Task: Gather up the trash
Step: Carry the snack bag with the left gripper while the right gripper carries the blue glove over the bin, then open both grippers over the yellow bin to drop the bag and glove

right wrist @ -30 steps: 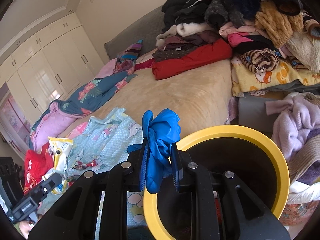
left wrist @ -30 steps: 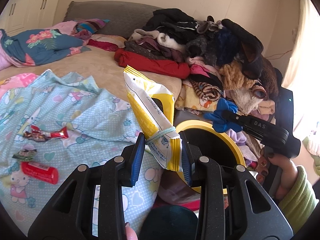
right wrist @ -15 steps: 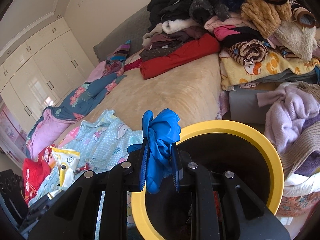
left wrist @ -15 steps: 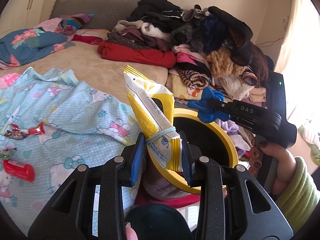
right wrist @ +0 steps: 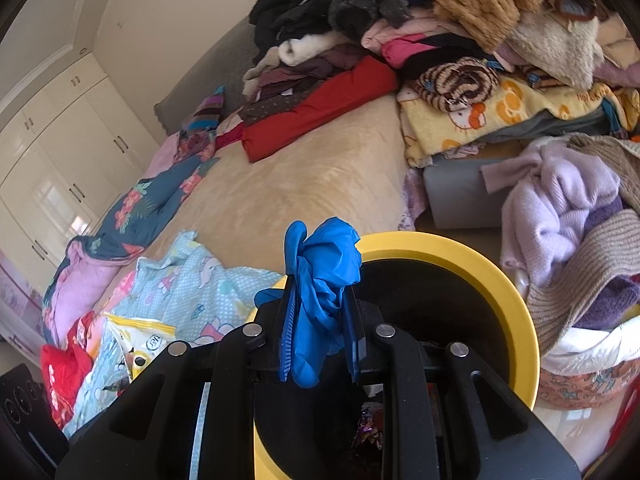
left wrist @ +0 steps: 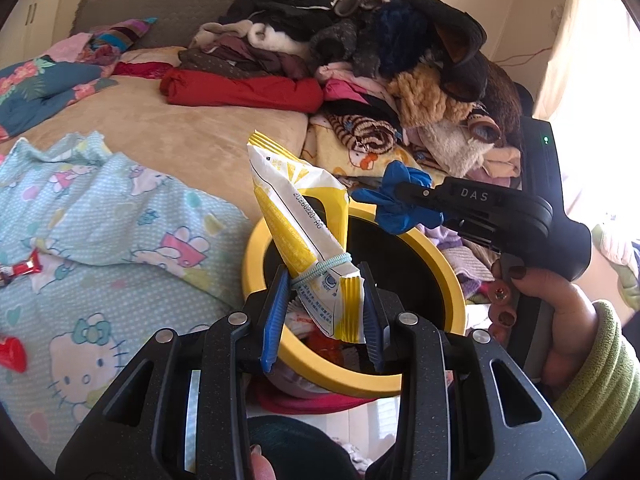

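Observation:
My left gripper (left wrist: 325,312) is shut on a yellow and white snack bag (left wrist: 298,232) tied with a pale elastic band, and holds it upright over the near rim of a yellow-rimmed black bin (left wrist: 344,374). My right gripper (right wrist: 318,334) is shut on a crumpled blue glove (right wrist: 324,292), above the same bin (right wrist: 516,320). In the left wrist view the right gripper (left wrist: 394,200) with the glove (left wrist: 400,200) reaches in from the right over the bin's far rim, held by a hand (left wrist: 560,320) in a green sleeve. Wrappers lie at the bin's bottom.
The bin stands beside a bed with a tan cover (left wrist: 192,136) and a pale blue cartoon-print quilt (left wrist: 120,240). Red wrappers (left wrist: 22,268) lie on the quilt at the left. A tall heap of clothes (left wrist: 400,60) fills the back right; a lilac sweater (right wrist: 560,208) lies near the bin.
Both grippers have come closer to the bin and lower, still gripping the bag and the glove. The bin now fills more of both views, and the wrappers on the quilt slid leftward.

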### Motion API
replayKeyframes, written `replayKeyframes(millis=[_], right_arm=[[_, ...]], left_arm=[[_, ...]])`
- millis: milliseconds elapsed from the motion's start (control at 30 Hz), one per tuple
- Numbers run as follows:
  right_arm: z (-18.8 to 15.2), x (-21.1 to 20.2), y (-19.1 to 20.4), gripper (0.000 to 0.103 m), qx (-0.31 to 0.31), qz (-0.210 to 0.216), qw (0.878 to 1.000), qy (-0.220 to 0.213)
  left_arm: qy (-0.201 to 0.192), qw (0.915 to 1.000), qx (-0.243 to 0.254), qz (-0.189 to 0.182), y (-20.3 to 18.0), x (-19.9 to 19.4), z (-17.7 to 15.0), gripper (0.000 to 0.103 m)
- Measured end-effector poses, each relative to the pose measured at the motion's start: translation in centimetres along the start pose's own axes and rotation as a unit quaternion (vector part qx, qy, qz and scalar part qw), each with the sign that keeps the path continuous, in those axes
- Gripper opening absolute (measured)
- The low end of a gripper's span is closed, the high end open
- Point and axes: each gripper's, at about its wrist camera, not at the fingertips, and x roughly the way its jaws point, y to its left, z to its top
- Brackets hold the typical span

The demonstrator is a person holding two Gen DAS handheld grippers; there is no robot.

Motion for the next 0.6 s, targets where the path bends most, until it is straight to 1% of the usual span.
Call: replayKeyframes(millis=[267,600], right_arm=[[0.2,0.4,-1.3,0.02,0.012,-0.01,1.0,0.008],[0.2,1.5,-2.7,0.022,0.016,-0.03,0.999,0.028]], left_arm=[[0.023,0.9997,0.003,-0.005,-0.7,2.5,-0.5,0.027],[0.057,0.9983,0.004,-0.012,-1.1,6.0,-1.1,0.027]])
